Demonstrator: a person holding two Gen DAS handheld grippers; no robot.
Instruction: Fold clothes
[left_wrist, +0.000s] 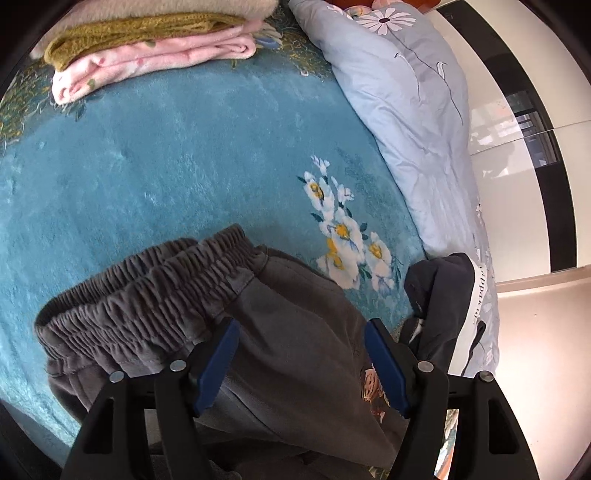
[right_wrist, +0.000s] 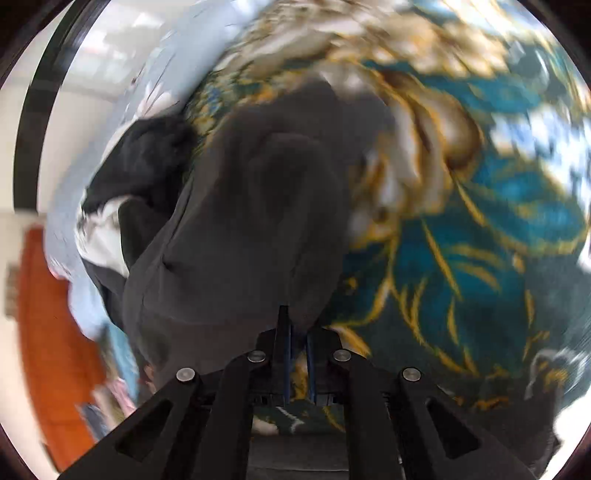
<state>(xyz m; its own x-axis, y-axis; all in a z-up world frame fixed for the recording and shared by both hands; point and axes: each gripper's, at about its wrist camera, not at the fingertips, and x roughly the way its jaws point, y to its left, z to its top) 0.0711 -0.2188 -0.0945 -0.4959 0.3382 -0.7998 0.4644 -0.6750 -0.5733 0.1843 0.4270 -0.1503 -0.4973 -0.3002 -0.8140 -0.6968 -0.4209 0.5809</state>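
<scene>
Grey trousers: 1 | folded garments: 3 | dark garment: 1

The left gripper angles downward, its blue-padded jaws spread wide; the right gripper (blurred) is pinched closed.

Soft, even daylight fills both fisheye views, with a bright sheen on the glossy wardrobe doors at the left wrist view's right edge. That view is sharp, though lines bow toward its dark round rim. The right wrist view is heavily motion-blurred, its patterned blanket smeared, only the gripper's arms crisp.
</scene>
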